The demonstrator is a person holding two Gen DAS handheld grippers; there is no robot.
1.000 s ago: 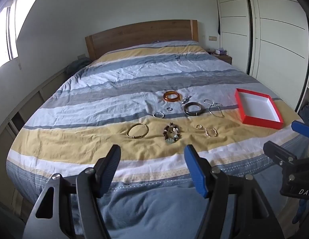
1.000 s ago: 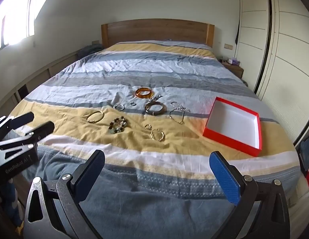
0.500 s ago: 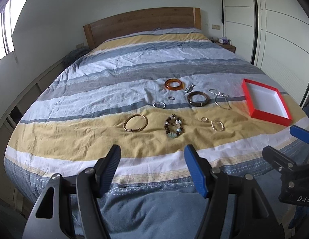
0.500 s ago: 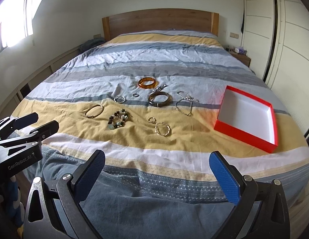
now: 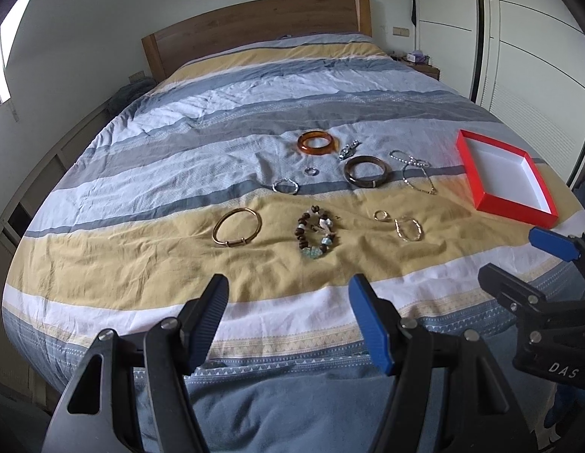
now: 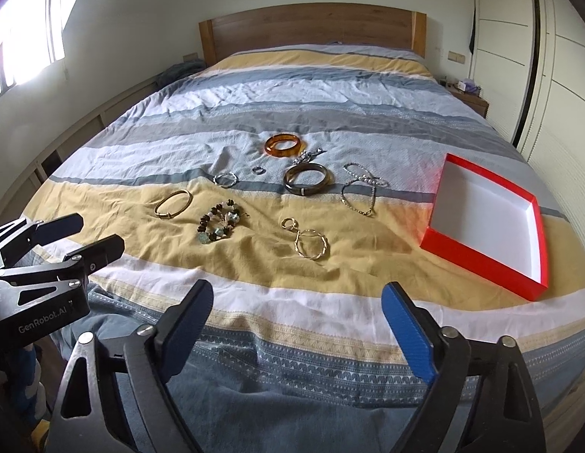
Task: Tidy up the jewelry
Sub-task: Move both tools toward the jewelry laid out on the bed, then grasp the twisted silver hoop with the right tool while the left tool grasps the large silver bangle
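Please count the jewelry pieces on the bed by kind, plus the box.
Rigid bangles: 3
Brown-and-green beaded bracelet: 1
Small rings: 2
Thin chains: 2
Twisted wire hoops: 2
Sparkling silver ornament: 1
Red open box: 1
Total: 12

On the bed (image 6: 254, 87) lie three bangles: one amber (image 6: 283, 145), one dark brown (image 6: 305, 184), one gold (image 6: 173, 204). One beaded bracelet (image 6: 219, 226), two chain bracelets (image 6: 362, 192), three small rings (image 6: 258, 169), one silver ornament (image 6: 309, 156), one twisted gold hoop (image 6: 311, 247) and one red box (image 6: 488, 222).
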